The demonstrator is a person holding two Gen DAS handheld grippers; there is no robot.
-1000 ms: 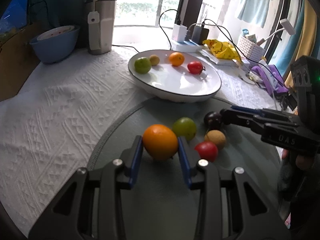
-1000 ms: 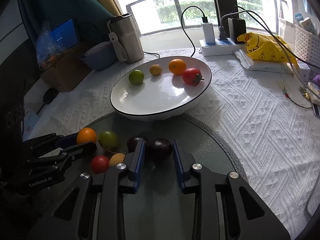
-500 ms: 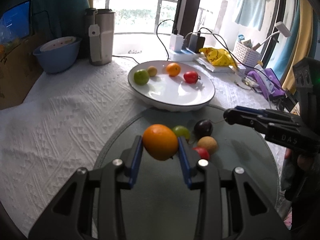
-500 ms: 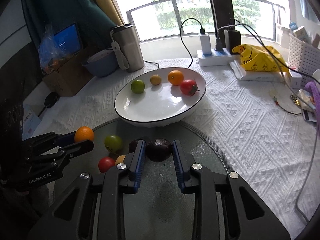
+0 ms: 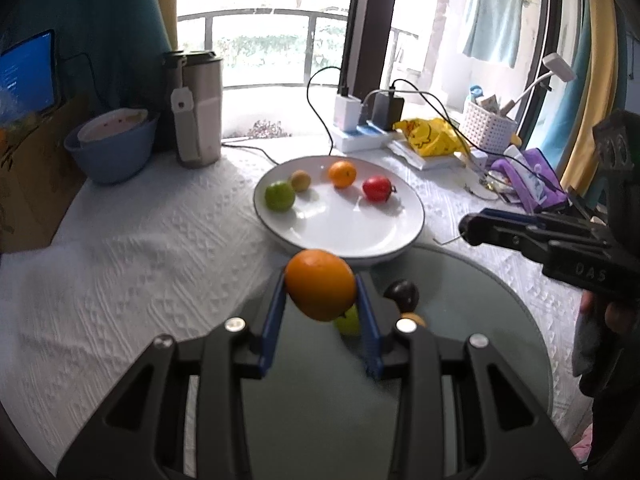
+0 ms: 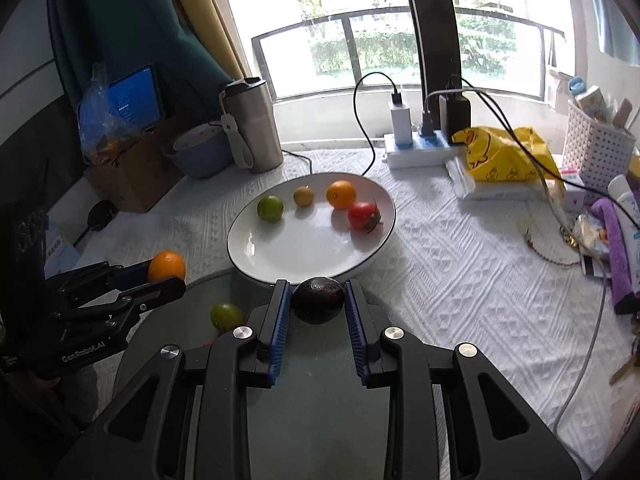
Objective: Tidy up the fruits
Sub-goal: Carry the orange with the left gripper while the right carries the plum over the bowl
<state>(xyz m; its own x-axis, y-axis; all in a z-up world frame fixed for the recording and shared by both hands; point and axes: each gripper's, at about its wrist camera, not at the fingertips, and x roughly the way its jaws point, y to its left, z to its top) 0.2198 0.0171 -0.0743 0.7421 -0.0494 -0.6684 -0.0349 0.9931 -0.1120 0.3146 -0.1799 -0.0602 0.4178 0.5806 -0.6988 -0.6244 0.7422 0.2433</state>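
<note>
My left gripper (image 5: 321, 300) is shut on an orange (image 5: 320, 289) and holds it in the air above the round grey mat (image 5: 460, 360). My right gripper (image 6: 317, 304) is shut on a dark purple fruit (image 6: 318, 299), also lifted. The white plate (image 6: 304, 252) beyond the mat carries a green fruit (image 6: 270, 208), a small yellow fruit (image 6: 303, 196), an orange (image 6: 341, 194) and a red tomato (image 6: 363, 216). On the mat lie a second dark fruit (image 5: 401, 294), a green fruit (image 6: 227, 316) and a brownish one (image 5: 415, 317), partly hidden by the fingers.
A steel tumbler (image 5: 198, 108) and a blue bowl (image 5: 114, 148) stand at the back left. A power strip with cables (image 6: 420, 146), a yellow bag (image 6: 504, 154), a white basket (image 6: 598, 146) and purple clutter (image 6: 612, 240) crowd the back right. A white textured cloth (image 6: 460, 264) covers the table.
Both grippers have risen with their fruit, the orange and the dark fruit now well above the mat. The fruits left on the mat look lower and farther away.
</note>
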